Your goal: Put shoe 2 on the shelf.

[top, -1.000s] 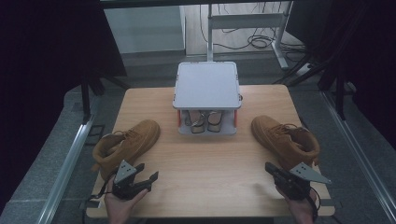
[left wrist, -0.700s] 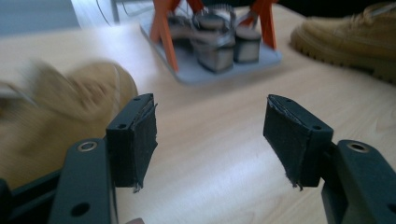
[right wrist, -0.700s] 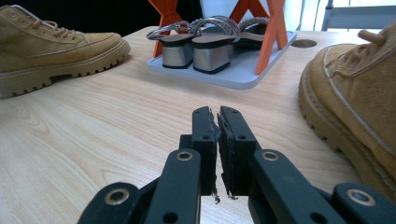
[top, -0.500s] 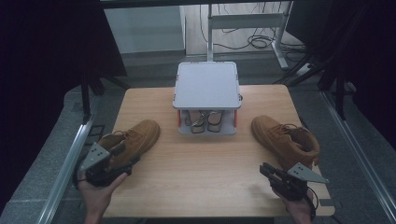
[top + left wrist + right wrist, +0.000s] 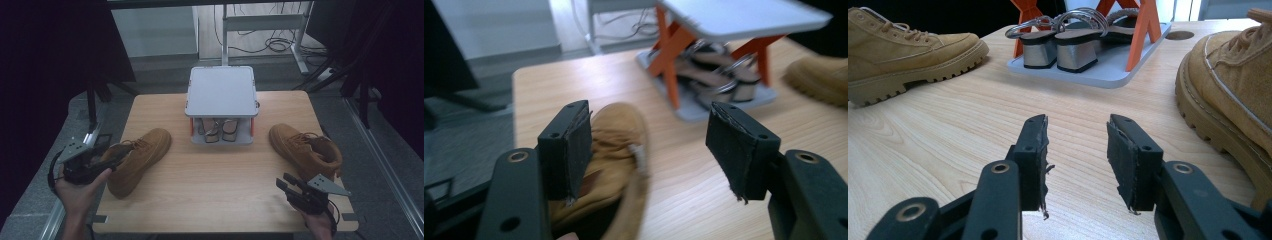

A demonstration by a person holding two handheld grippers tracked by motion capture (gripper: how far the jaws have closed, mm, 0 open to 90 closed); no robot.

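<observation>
While your left tongs [image 5: 117, 156] gape over the left boot [image 5: 137, 159], your right tongs [image 5: 283, 184] have just been opening, empty, beside the right boot [image 5: 305, 150].

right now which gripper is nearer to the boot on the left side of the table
Left. The left gripper hangs right over the heel end of the left tan boot, jaws open. The right gripper sits across the table, beside the other boot.
</observation>
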